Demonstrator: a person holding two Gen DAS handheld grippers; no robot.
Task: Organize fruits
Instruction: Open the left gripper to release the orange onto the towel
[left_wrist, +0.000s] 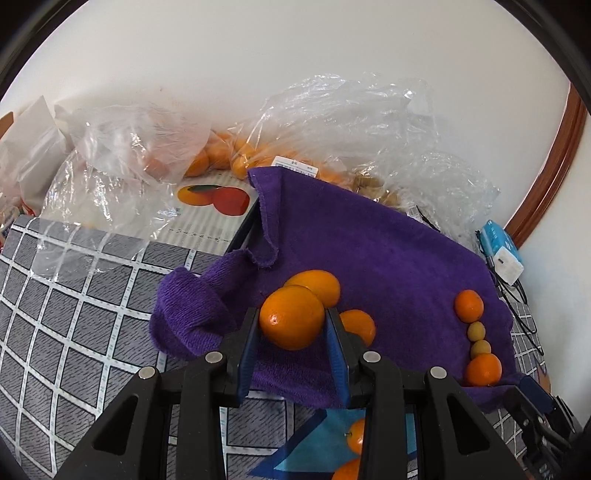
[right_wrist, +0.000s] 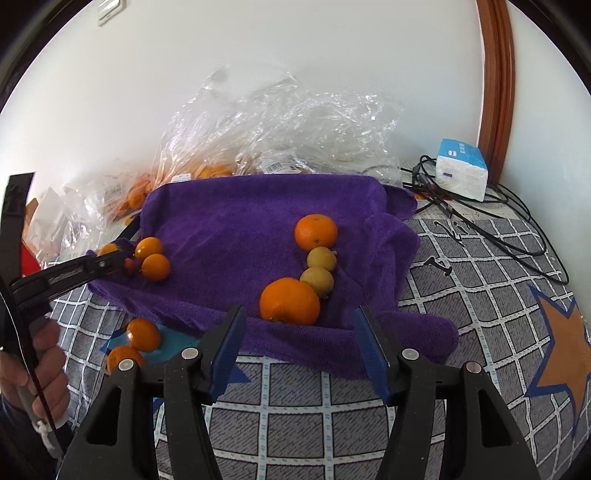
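Blue-padded jaws of the left gripper (left_wrist: 291, 328) are clamped on a round glossy orange (left_wrist: 291, 317), held just above the near edge of the purple terry towel (left_wrist: 369, 240). The right gripper (right_wrist: 299, 347) is held apart and empty at that same edge. Farther onto the towel a row of two oranges and two small yellow fruits (right_wrist: 320, 269) is laid out; the held orange is best set down gently beside its like, so that nothing is rolled off.

Left wrist view: two oranges (left_wrist: 354, 448) at lower centre partly hidden behind the left hand-held gripper (left_wrist: 291, 325). Fruit in the clear plastic bags (left_wrist: 236, 147) at upper centre is blurred and uncountable. Right wrist view: a small dark-red object (right_wrist: 130, 266) at left is too small to identify.
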